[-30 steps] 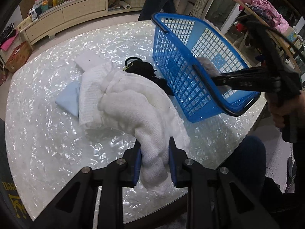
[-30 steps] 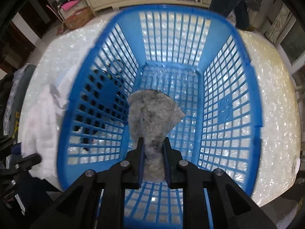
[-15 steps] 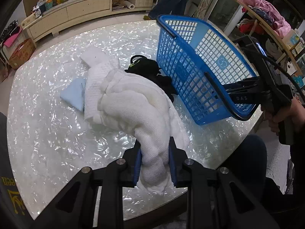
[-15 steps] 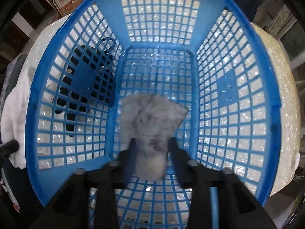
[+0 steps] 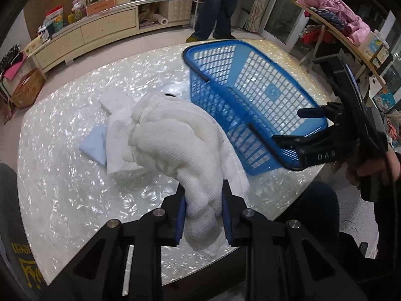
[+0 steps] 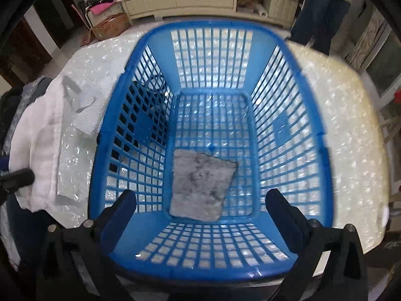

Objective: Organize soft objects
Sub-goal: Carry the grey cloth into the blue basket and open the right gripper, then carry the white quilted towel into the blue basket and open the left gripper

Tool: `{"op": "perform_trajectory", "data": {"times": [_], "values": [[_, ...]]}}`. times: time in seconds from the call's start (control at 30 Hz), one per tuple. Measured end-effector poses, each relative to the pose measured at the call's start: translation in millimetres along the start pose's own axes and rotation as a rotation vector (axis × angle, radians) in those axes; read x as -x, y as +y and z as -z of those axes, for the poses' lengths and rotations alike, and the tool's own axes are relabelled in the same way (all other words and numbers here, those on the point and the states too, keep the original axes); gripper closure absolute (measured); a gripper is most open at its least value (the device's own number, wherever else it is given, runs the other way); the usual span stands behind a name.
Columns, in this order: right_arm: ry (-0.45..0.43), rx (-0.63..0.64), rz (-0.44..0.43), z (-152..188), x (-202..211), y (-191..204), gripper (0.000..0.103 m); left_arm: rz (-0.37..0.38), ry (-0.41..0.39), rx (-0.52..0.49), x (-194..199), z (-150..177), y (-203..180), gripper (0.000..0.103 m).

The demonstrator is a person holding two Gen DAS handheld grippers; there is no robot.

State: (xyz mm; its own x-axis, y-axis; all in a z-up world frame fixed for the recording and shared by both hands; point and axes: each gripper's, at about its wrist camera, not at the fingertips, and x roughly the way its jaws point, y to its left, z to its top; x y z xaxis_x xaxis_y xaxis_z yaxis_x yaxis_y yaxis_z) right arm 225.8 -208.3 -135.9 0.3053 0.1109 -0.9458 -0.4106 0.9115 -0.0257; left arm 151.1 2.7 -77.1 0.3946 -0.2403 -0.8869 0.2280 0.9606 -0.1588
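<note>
My right gripper (image 6: 200,213) hangs over the blue basket (image 6: 310,115), jaws opening wide w/ nothing between them. The grey cloth (image 6: 200,188) lies flat on the basket floor, near end. My left gripper (image 5: 203,215) is clamped on the white towel (image 5: 175,145), which trails over the table (image 5: 62,188) just left of the basket, w/ a light-blue cloth (image 5: 94,146) beyond it.

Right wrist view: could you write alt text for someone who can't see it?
A grey fuzzy cloth lies flat on the floor of a blue plastic basket, seen from above. The right hand-held gripper hangs over it, jaws opening with nothing between them; a white towel lies outside, left.
</note>
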Motion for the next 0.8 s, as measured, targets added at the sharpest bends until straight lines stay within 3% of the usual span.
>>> {"op": "perform_trajectory", "data": {"times": [0.1,0.37,0.8], "values": [[-0.037,0.007,0.007,10,24,0,0.0,0.002,-0.009,-0.024,5,-7,-11,0.081],[-0.046,-0.045,0.035,37,42,-28,0.0,0.019,-0.032,-0.086,15,-28,-44,0.08],[-0.057,-0.161,0.049,61,42,-69,0.0,0.041,-0.008,-0.195,-6,-67,-99,0.08]]}}
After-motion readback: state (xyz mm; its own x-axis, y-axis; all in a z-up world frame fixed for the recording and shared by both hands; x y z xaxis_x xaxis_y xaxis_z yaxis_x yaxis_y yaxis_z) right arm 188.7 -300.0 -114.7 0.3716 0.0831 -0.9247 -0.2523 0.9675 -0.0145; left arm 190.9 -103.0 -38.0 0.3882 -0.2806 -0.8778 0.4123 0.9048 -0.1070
